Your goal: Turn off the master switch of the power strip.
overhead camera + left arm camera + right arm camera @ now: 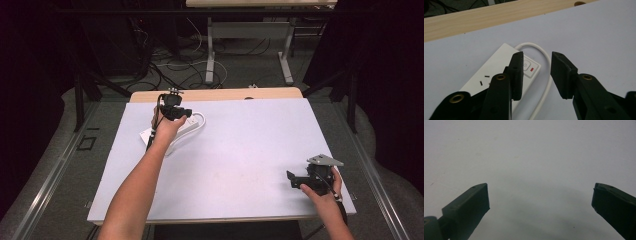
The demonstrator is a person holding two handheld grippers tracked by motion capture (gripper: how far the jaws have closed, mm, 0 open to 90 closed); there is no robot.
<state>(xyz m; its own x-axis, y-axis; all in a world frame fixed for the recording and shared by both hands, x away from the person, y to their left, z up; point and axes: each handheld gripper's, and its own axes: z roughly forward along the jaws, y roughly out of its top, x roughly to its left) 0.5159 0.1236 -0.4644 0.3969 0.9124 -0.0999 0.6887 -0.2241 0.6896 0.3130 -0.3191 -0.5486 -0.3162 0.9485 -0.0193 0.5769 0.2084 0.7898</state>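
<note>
White power strip (pixel 499 70) is lying near the table's (pixel 240 165) far-left corner, my left gripper (pixel 536 72) hovering over its switch end, jaws narrowed but pinching nothing, while my right gripper (pixel 540 202) gapes wide near the near-right corner.

A pale grey-topped table (pixel 240 165) with a light wooden far edge carries a white power strip (pixel 499 65), its white cable (pixel 544 53) looping beside it.

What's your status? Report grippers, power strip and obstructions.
Left gripper open over power strip, near its switch. Right gripper open, apart. White cord loops between left jaws.
</note>
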